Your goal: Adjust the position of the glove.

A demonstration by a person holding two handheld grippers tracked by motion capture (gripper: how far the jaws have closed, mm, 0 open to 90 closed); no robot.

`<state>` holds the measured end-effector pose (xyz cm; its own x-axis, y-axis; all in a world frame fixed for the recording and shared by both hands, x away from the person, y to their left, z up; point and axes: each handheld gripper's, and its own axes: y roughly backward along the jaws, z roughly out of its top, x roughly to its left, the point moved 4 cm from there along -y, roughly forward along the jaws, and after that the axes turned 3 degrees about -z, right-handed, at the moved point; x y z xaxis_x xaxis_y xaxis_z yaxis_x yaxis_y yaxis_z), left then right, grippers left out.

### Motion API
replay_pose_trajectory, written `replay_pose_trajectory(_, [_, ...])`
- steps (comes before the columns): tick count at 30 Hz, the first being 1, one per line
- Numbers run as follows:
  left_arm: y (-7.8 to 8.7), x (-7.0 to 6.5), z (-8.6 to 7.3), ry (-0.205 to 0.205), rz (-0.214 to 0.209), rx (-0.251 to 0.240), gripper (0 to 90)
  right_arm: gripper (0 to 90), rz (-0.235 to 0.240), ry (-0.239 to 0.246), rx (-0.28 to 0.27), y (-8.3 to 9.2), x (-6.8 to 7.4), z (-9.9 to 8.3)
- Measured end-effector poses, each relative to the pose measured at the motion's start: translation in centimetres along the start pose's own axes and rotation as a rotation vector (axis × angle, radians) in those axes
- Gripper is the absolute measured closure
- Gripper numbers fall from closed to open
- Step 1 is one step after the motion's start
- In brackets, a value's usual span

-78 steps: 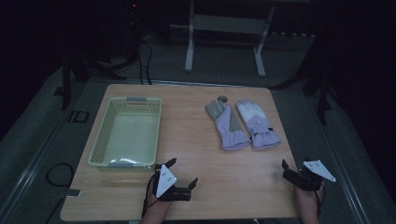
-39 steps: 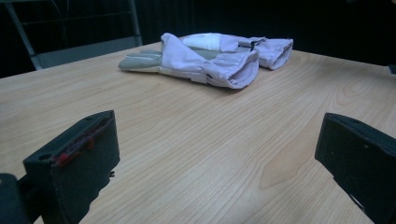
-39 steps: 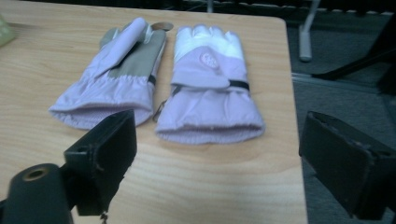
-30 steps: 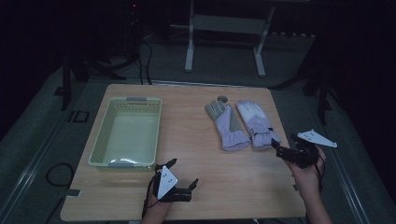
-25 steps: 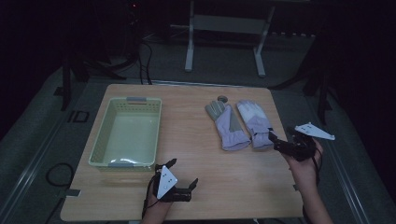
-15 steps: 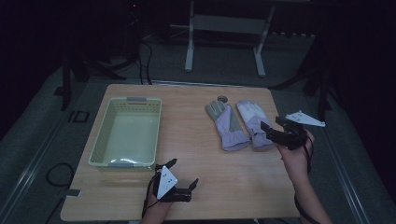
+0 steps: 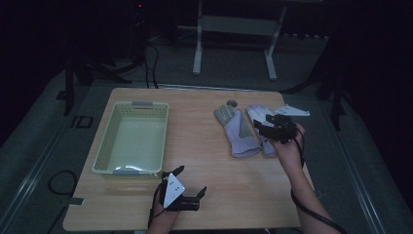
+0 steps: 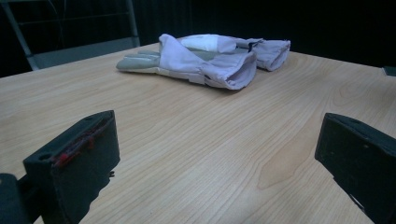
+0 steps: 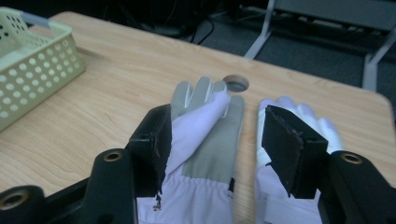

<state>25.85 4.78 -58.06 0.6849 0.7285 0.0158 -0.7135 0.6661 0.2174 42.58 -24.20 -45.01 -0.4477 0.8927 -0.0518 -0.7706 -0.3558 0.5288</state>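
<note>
Two pale lilac-and-grey fabric work gloves (image 7: 251,130) lie side by side at the table's far right. They look light and floppy, so I'd pinch a gathered cuff. My right gripper (image 9: 212,140) hovers over them, jaws just been closing, nothing clamped; left gripper (image 7: 187,183) rests wide open.

Wooden worktop (image 7: 204,161) with three things.
Green basket (image 7: 130,139) far from right claw (image 7: 271,127); two gloves (image 7: 246,130) lie beneath it.
</note>
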Motion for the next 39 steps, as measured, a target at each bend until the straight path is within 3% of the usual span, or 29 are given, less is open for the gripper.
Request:
replay_pose_trajectory(18, [0.1,0.0,0.0,0.026,-0.013,-0.006,0.0,51.9,0.011,0.001,0.15,-7.6,0.3,-2.2])
replay_pose_trajectory(24, [0.0,0.0,0.0,0.02,-0.014,-0.003,0.0,52.0,0.014,-0.002,0.2,-9.4,0.1,-2.9])
replay_pose_trajectory(29, [0.1,0.0,0.0,0.017,-0.016,-0.003,0.0,51.7,-0.009,0.008,0.235,-10.7,-0.2,-3.5])
replay_pose_trajectory(35, [0.0,0.0,0.0,0.02,-0.019,-0.003,0.0,49.8,-0.023,-0.016,0.281,-11.9,-0.5,-4.5])
replay_pose_trajectory(39, [0.0,0.0,0.0,0.02,-0.02,-0.004,0.0,48.5,-0.027,-0.014,0.339,-13.1,-0.4,-5.8])
